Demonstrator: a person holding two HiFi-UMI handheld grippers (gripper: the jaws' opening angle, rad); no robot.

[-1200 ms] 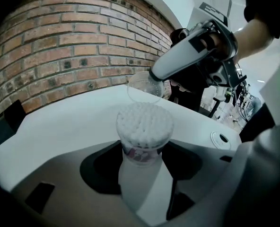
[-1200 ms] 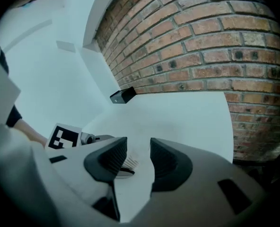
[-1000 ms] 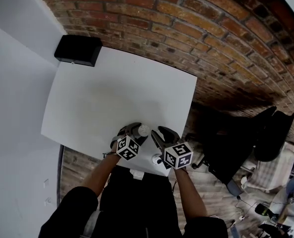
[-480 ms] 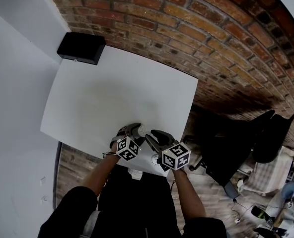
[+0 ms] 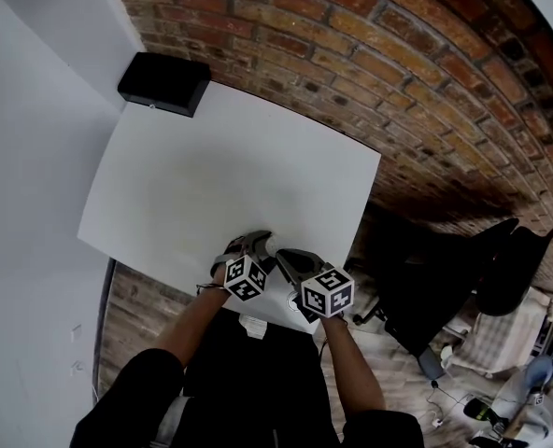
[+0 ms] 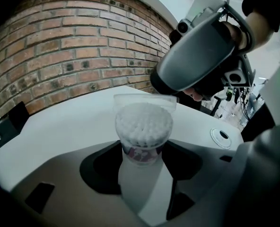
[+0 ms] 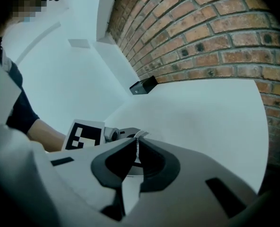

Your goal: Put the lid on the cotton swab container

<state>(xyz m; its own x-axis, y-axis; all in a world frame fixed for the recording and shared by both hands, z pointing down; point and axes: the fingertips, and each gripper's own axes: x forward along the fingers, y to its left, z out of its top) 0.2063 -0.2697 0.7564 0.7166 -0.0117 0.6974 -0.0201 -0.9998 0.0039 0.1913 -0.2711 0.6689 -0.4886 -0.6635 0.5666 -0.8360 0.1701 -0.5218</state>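
Note:
The cotton swab container (image 6: 144,124), a clear tub packed with white swabs, stands upright between my left gripper's (image 6: 142,148) pads, which press on its sides. Its clear lid (image 6: 144,100) hovers tilted just behind and above the tub's rim. My right gripper (image 7: 137,143) is closing, and the lid's thin edge (image 7: 141,135) is pinched between its nearly met jaws. In the head view both grippers, left (image 5: 258,243) and right (image 5: 284,258), meet over the white table's (image 5: 230,175) near edge; the tub is mostly hidden there.
A black box (image 5: 164,84) sits at the table's far left corner against the brick wall. A small white round grommet (image 6: 221,137) lies in the tabletop to the right of the tub. A dark office chair (image 5: 501,259) stands on the floor to the right.
My right gripper has moved left, up against the left gripper and the tub. The left gripper has stayed in place holding the tub.

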